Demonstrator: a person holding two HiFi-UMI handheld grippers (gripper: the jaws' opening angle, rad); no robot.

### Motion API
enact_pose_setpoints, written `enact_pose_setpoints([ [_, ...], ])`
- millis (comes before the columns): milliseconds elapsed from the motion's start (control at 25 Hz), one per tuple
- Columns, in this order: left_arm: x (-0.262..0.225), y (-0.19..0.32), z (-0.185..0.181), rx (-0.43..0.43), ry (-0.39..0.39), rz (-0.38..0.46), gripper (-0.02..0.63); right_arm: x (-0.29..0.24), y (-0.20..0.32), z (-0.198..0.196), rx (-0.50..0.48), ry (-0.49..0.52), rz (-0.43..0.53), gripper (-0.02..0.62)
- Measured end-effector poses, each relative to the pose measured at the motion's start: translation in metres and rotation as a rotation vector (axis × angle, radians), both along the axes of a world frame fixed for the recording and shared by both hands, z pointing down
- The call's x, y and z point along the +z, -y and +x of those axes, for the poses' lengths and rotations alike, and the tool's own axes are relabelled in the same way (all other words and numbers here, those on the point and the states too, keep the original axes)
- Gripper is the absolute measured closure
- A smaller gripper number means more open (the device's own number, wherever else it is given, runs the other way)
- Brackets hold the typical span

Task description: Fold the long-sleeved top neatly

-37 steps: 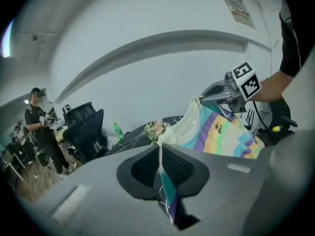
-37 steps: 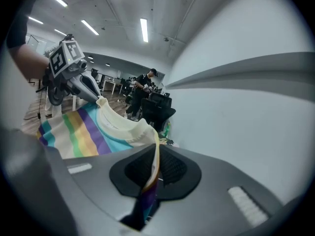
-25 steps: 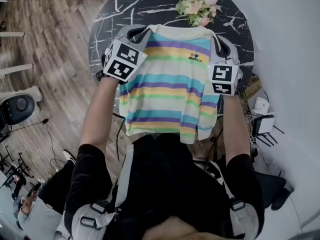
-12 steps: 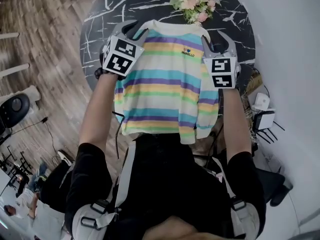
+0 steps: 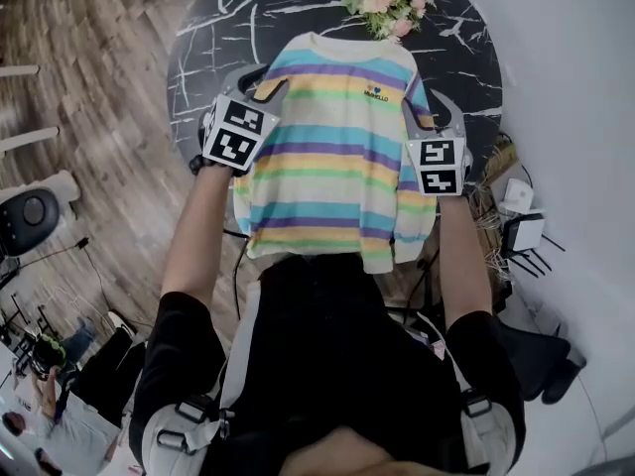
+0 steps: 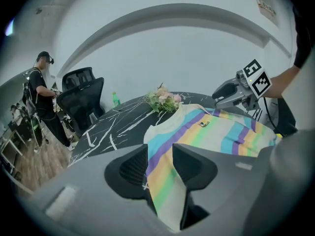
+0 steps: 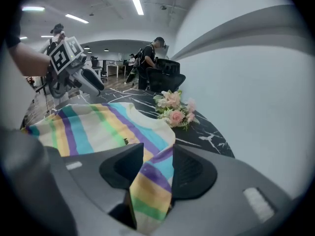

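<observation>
Black short-sleeved top (image 5: pixel 327 355), plain. Sleeves (image 5: pixel 184 325) end above elbow, forearms bare behind each claw. Grey harness straps (image 5: pixel 243 355) run over shoulders and down chest, with dark buckles (image 5: pixel 179 436) low at both sides.

Left claw (image 5: pixel 266 82): matte grey moulded shell, black ribbed pads (image 6: pixel 134 167) set in dark recesses. White cube (image 5: pixel 236 133) with black square markers just behind claw.

Right claw (image 5: pixel 427 107): same grey shell, same ribbed black pads. Matching marker cube (image 5: pixel 438 166) just behind it.
</observation>
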State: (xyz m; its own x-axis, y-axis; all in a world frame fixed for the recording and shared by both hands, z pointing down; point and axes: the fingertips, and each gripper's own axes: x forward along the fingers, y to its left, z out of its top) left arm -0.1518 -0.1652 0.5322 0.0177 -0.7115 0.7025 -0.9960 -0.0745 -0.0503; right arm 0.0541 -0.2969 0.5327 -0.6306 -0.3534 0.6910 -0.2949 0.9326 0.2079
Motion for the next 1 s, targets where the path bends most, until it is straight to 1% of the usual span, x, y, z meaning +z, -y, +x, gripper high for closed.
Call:
enact_pose_setpoints([
  [160, 0.008, -0.046, 0.011, -0.021, -0.017, -0.024, 0.445, 0.0, -0.038, 0.012, -0.013, -0.01, -0.016, 0.414],
  [360, 0.022, -0.12, 0.011, -0.097, -0.048, -0.074, 0.448, -0.001, -0.088, 0.001, -0.062, -0.004, -0.039, 0.42],
  [520, 0.032, -0.184, 0.012, -0.178, -0.087, -0.105, 0.454, -0.002, -0.129, -0.024, -0.142, -0.006, -0.045, 0.423],
  [720, 0.048, -0.254, 0.032, -0.288, -0.154, -0.122, 0.456, -0.005, -0.177, -0.064, -0.284, -0.013, -0.043, 0.431],
  [840, 0.052, -0.282, 0.042, -0.311, -0.198, -0.113, 0.456, -0.005, -0.207, -0.085, -0.34, -0.019, -0.044, 0.436],
  [1000, 0.055, -0.303, 0.058, -0.332, -0.262, -0.089, 0.454, 0.003, -0.243, -0.11, -0.418, -0.04, -0.048, 0.44],
])
